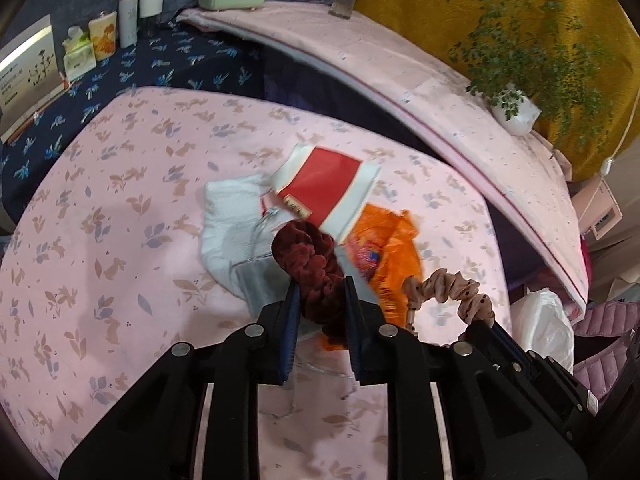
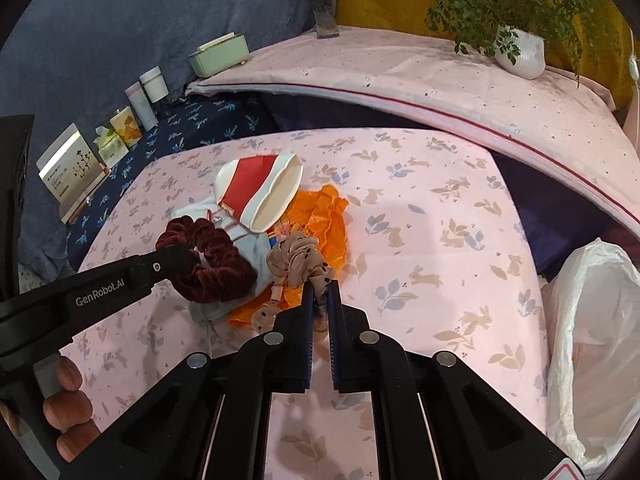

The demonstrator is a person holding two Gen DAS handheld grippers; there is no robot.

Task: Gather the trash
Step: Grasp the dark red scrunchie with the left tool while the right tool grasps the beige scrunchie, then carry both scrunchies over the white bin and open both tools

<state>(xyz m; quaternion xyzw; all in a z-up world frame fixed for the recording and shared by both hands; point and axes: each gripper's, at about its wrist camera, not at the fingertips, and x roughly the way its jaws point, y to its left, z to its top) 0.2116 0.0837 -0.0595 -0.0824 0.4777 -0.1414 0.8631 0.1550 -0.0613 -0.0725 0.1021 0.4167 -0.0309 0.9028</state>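
Observation:
My left gripper is shut on a dark red velvet scrunchie, held above the pink table; it also shows in the right wrist view. My right gripper is shut on a beige dotted scrunchie, which also shows in the left wrist view. Under them lie a red-and-white paper cup, an orange wrapper and a white tissue. A white plastic bag hangs open at the table's right edge.
The pink rabbit-print tablecloth covers the table. At the back left stand tissue packs, bottles, a card and a green box. A vase and a potted plant stand on the raised pink surface behind.

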